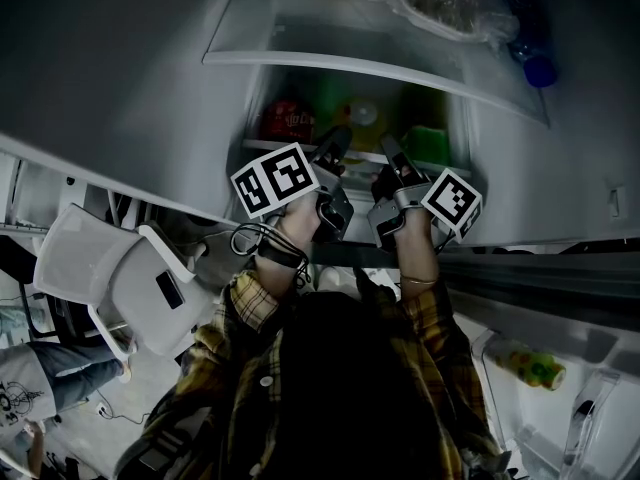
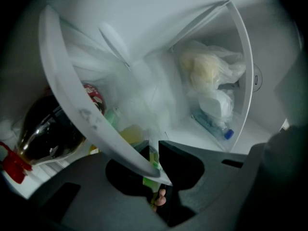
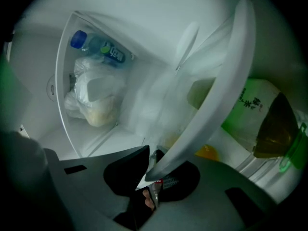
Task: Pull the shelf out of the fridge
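The fridge shelf is a glass pane with a white front trim, and drinks stand on it. Both grippers reach up to that trim side by side. My left gripper has the trim's edge running down between its jaws, which are shut on it. My right gripper holds the same trim a little to the right, with its dark jaws pinched on the edge. In the left gripper view the left gripper clamps the strip's lower end. In the right gripper view the right gripper does the same.
On the gripped shelf stand a red can, a dark bottle with a red cap and a green tea bottle. The neighbouring shelf carries a plastic bag of food and a blue-capped bottle. A white chair stands at the left.
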